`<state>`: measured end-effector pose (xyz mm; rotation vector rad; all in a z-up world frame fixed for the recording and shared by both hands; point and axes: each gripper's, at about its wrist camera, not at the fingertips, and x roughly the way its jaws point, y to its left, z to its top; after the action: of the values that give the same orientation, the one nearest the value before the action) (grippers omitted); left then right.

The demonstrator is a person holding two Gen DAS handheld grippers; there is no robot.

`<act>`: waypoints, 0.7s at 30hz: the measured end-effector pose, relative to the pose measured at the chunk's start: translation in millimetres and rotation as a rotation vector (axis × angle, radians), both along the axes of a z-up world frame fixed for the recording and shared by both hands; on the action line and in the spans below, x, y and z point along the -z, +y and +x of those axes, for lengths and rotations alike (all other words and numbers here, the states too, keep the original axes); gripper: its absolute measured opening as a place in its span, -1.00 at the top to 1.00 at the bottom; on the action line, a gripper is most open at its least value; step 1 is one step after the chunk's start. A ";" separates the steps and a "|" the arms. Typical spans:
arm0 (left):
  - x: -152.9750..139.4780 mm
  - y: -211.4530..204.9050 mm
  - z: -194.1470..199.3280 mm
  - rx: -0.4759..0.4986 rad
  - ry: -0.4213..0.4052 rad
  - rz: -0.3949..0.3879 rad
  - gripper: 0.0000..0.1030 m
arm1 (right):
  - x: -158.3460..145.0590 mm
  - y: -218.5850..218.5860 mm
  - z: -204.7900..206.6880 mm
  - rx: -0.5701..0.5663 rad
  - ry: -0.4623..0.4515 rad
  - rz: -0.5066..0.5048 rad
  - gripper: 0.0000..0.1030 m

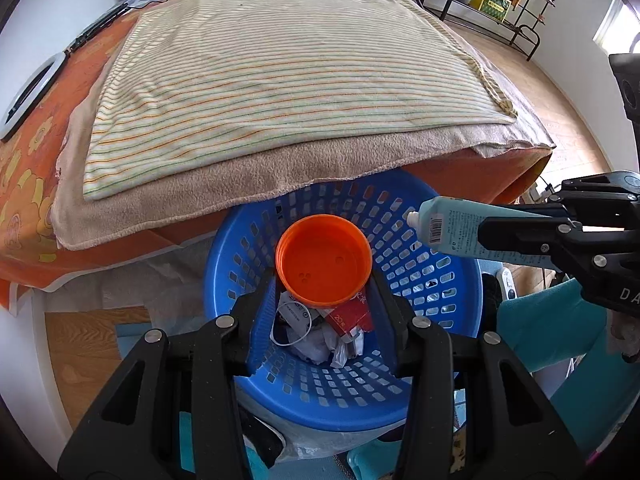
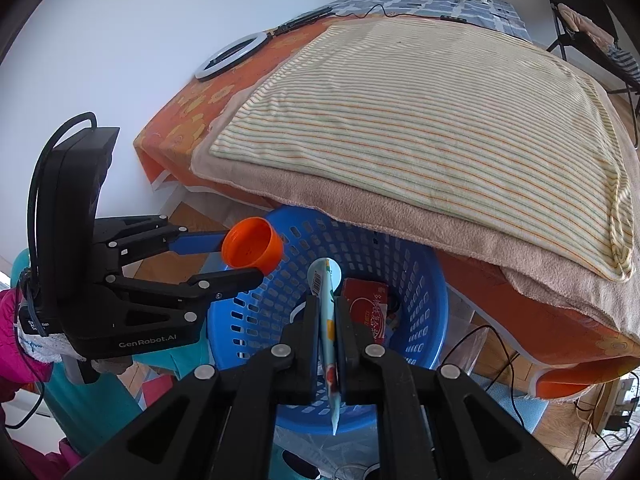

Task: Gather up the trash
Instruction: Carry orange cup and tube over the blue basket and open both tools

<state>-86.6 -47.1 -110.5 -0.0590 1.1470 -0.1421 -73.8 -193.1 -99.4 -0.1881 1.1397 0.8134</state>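
Observation:
An orange plastic cap [image 1: 325,261] hangs over the blue perforated basket [image 1: 436,256], with my left gripper [image 1: 324,280] shut on its sides. From the right wrist view that orange cap [image 2: 252,249] sits in the left gripper [image 2: 256,258] above the basket's [image 2: 424,300] left rim. My right gripper [image 2: 329,304] is shut on a flattened pale-blue tube [image 2: 327,320], nozzle pointing down toward the basket. In the left wrist view the tube [image 1: 444,232] and right gripper [image 1: 492,228] reach in from the right, above the basket rim. Crumpled paper and a red packet [image 1: 348,316] lie in the basket.
The basket stands on the floor partly under a bed edge with an orange flowered cover [image 1: 28,200], a beige blanket [image 1: 248,180] and a striped towel [image 1: 280,80]. A ring light [image 2: 224,58] lies on the bed. Cables [image 2: 500,364] run on the floor at right.

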 end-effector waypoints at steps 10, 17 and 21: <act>3.5 -0.7 1.8 -0.005 0.013 0.011 0.13 | 3.9 1.5 0.6 0.005 0.004 -0.007 0.49; 7.3 -0.3 2.1 -0.011 0.025 0.015 -0.07 | 0.3 -1.6 2.0 0.027 -0.016 -0.014 -0.07; 4.3 1.2 1.6 -0.018 0.011 0.020 -0.21 | -0.3 -1.0 2.3 0.032 -0.024 -0.021 -0.18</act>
<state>-85.0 -45.9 -114.8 -0.0525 1.1582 -0.1141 -71.5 -194.1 -99.1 -0.1961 1.1260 0.7698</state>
